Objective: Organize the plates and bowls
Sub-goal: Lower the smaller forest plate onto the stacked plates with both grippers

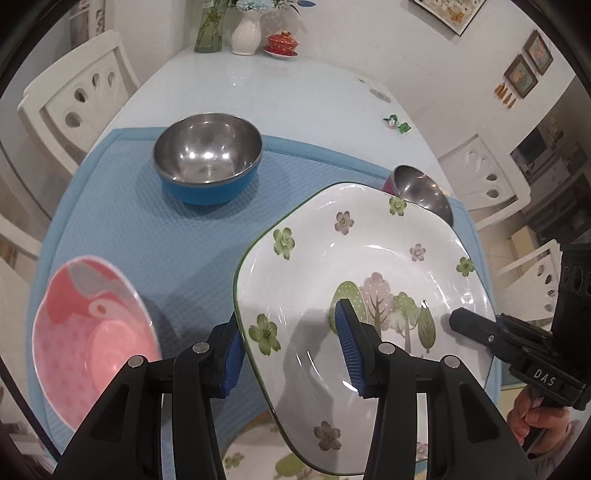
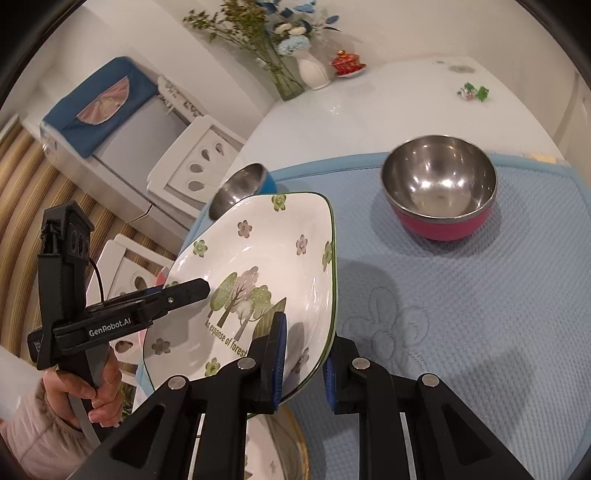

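White floral plate (image 1: pixel 369 258), blue mat (image 1: pixel 147 236)

Probably home dining room: table (image 1: pixel 295 92), chairs (image 1: pixel 74 99).

Each claw (image 1: pixel 291 354) (image 2: pixel 304 363) is black with ribbed blue pads (image 1: pixel 349 347), silver bolts, white "GenRobot.AI" lettering; bare hand (image 2: pixel 79 397), pale pink sleeve (image 2: pixel 40 439).

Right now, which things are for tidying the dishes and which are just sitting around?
For the job: flowery plate, blue bowl, pink bowl, pink dish.
Just around: white vase, red teacup, chairs.
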